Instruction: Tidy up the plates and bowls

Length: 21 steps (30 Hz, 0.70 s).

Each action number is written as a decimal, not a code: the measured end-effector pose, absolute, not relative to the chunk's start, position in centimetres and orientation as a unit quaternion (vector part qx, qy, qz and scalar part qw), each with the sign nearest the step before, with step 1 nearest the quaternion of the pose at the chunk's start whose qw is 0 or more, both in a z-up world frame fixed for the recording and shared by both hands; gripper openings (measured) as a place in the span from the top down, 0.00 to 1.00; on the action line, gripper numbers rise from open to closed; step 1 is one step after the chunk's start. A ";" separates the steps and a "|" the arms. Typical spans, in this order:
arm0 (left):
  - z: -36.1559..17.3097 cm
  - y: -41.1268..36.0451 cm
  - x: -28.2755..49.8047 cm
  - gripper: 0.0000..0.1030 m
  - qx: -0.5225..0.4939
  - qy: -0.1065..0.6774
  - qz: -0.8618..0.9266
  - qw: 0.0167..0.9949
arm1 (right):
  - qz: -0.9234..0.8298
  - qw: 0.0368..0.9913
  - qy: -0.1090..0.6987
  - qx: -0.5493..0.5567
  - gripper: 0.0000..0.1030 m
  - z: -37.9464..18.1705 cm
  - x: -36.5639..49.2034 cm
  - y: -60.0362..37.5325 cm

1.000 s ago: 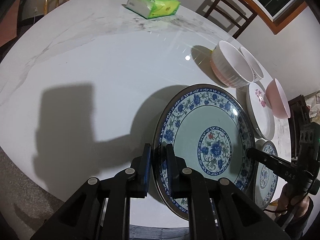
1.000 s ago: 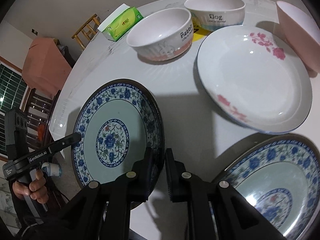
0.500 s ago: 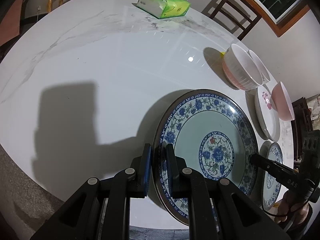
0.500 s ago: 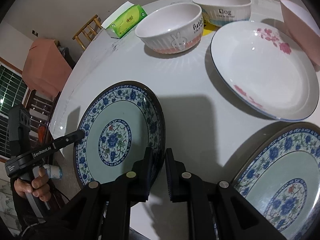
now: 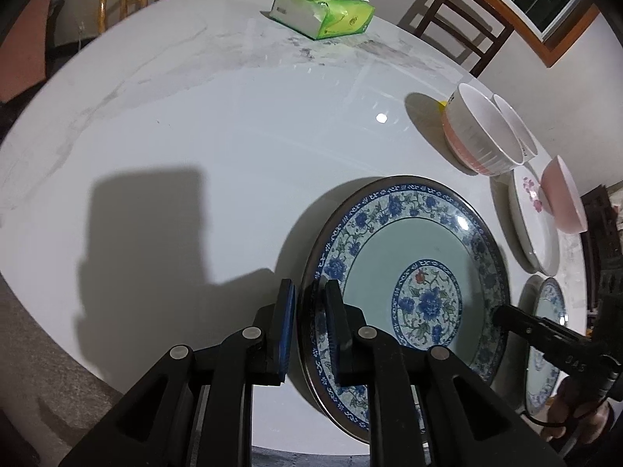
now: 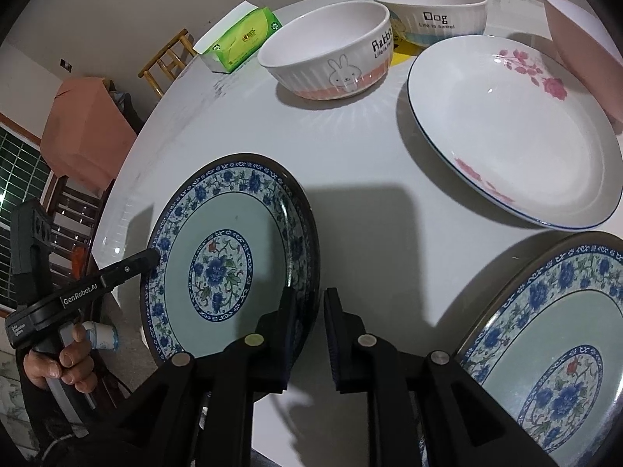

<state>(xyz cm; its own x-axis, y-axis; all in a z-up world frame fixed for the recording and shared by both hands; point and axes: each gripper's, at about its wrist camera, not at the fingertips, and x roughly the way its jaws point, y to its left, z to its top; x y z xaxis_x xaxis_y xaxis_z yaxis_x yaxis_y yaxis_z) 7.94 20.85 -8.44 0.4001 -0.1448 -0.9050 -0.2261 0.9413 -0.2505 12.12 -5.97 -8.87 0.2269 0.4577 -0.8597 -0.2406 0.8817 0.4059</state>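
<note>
White marble surface (image 5: pixel 194 124) is carrying a blue-patterned plate (image 5: pixel 409 276) whose opposite rims are sitting between the opening jaws of the left tool (image 5: pixel 309 327) and right tool (image 6: pixel 307 330), pads no longer pressing, while a second matching plate (image 6: pixel 553 342), floral plate (image 6: pixel 506 128) and bowls are resting beyond.

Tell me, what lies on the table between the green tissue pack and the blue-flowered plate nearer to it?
Nothing. In the left wrist view, the table is bare from the tissue pack down to the blue-flowered plate.
</note>
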 end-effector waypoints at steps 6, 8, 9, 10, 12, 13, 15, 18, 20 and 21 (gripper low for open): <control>-7.4 20.4 7.6 0.68 -0.137 0.534 0.058 0.833 | 0.215 0.790 0.567 0.085 0.74 -8.3 11.8 -6.8; -6.8 20.0 7.4 0.64 -0.120 0.526 0.073 0.839 | 0.213 0.795 0.562 0.083 0.73 -8.0 11.7 -7.1; -6.6 19.9 7.3 0.63 -0.114 0.523 0.078 0.841 | 0.211 0.799 0.558 0.082 0.73 -7.7 11.5 -7.3; -6.2 19.6 7.1 0.60 -0.107 0.518 0.087 0.844 | 0.210 0.801 0.554 0.081 0.73 -7.6 11.5 -7.4; -5.5 19.3 6.8 0.58 -0.101 0.508 0.095 0.850 | 0.208 0.808 0.545 0.077 0.73 -7.0 11.1 -7.6; -5.1 19.0 6.7 0.56 -0.096 0.503 0.101 0.853 | 0.208 0.811 0.541 0.076 0.73 -6.8 10.9 -7.9; -4.5 18.5 6.3 0.53 -0.086 0.495 0.112 0.857 | 0.209 0.817 0.533 0.074 0.73 -6.3 10.5 -8.2; -3.6 17.3 5.8 0.48 -0.076 0.486 0.116 0.863 | 0.207 0.823 0.523 0.076 0.73 -5.6 9.8 -8.8; -3.2 16.3 5.4 0.47 -0.076 0.482 0.113 0.866 | 0.207 0.828 0.516 0.077 0.73 -5.1 9.3 -9.4; -3.0 15.9 5.3 0.46 -0.076 0.481 0.110 0.866 | 0.206 0.830 0.512 0.078 0.73 -4.9 9.1 -9.6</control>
